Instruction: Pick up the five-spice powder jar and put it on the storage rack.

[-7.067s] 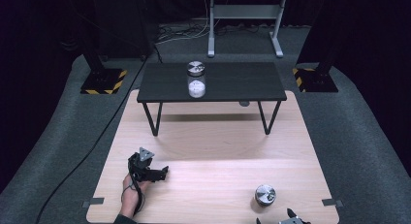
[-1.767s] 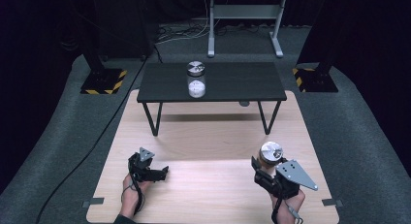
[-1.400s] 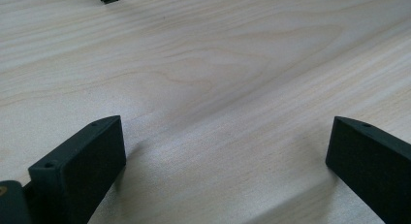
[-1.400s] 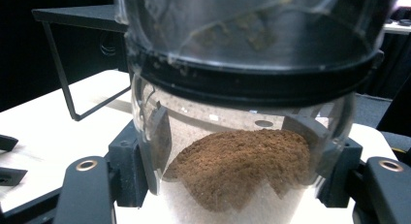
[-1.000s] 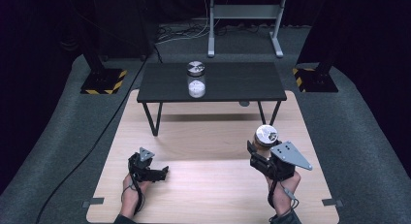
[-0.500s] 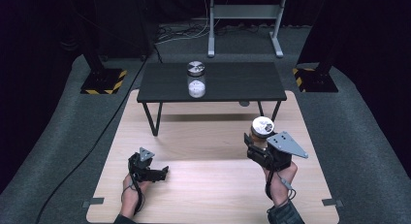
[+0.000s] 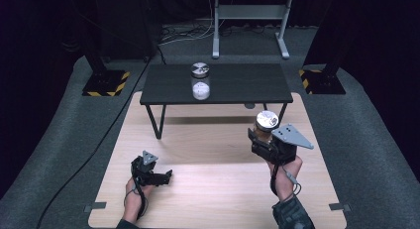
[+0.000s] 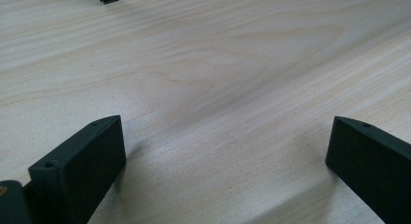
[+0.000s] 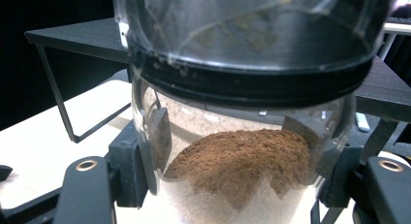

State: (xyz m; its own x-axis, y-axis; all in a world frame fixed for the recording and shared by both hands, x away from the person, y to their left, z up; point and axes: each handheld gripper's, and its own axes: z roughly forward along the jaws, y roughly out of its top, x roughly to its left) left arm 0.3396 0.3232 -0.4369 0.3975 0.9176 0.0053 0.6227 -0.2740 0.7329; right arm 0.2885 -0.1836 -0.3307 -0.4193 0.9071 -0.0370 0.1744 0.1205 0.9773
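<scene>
At the right of the high view, the right gripper (image 7: 261,136) is clenched on a clear glass jar with a silver lid and brown powder (image 7: 266,125), held above the pale wooden board (image 7: 213,149). At lower left, the left gripper (image 7: 157,177) rests on the board, jaws spread and holding nothing.

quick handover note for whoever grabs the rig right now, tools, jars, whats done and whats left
Right tool: shut on the jar of brown powder, held off the wooden board near the black table.
Left tool: open, holding nothing, low over the board at the person's left.
Second jar, with white contents, stands on the black table.
Done: brown jar picked up.
Left: probably set it on the table beside the other; not yet there.
</scene>
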